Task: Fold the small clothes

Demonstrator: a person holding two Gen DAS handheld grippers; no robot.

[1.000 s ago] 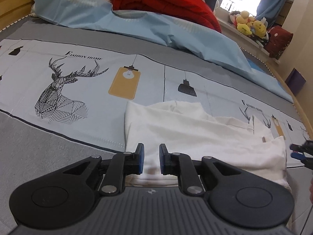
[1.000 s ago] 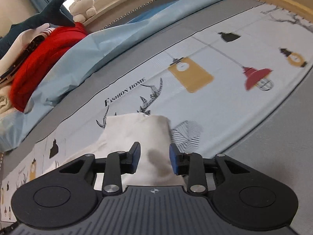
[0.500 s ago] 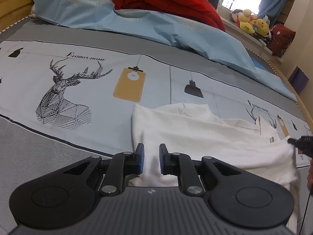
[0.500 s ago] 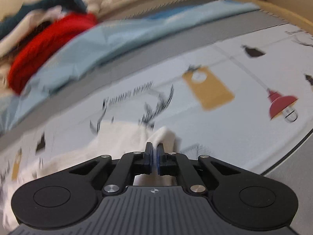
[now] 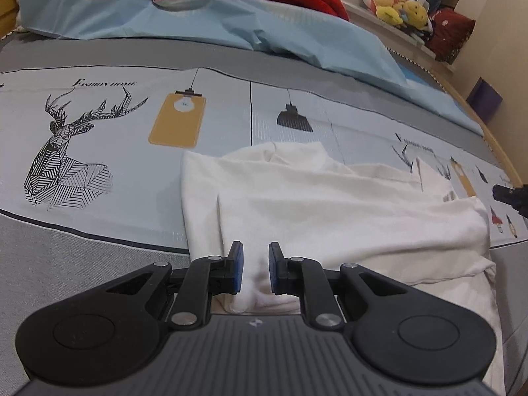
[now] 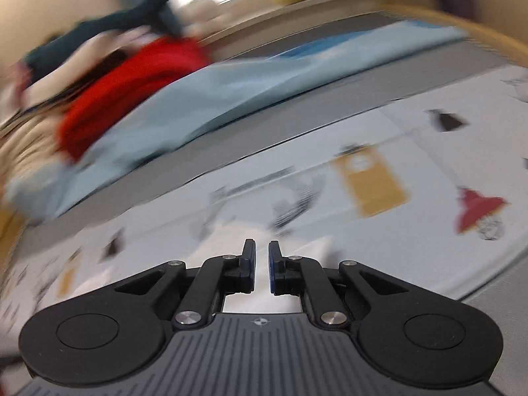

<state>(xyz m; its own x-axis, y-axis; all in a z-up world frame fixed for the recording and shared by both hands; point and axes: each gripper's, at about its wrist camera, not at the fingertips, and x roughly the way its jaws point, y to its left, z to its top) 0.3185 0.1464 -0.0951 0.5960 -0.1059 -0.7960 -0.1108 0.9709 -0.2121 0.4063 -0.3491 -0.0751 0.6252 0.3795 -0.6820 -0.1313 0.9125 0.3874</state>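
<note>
Left wrist view, far left: deer print (image 5: 62, 161) and yellow lamp print (image 5: 178, 120) on the bed (image 5: 66, 257), both larger and nearer than a second ago. Further right, on the same sheet: white garment (image 5: 330, 217), spread flat. Lies with its long axis across the picture. Straight left edge runs away from the camera, starting below the lamp print; rumpled right end reaches towards the frame's right edge. Sits where it sat before against the prints.

Bottom centre: left tool (image 5: 254, 272), pads a narrow gap apart, same gap as a second ago, over the garment's near hem. Cloth bunched in that gap. Cannot tell whether gripped or merely straddled.

Right edge: tip of the right tool (image 5: 501, 194), just beside the garment's right end, higher in the frame than half a second ago.

Right wrist view: heavily blurred and tilted now, sharp a second ago. Jaws wide apart then, pinched together half a second ago, now opening to a thin slit. White cloth beneath and beyond the pads. Too smeared to say whether any cloth is in the slit.
</note>
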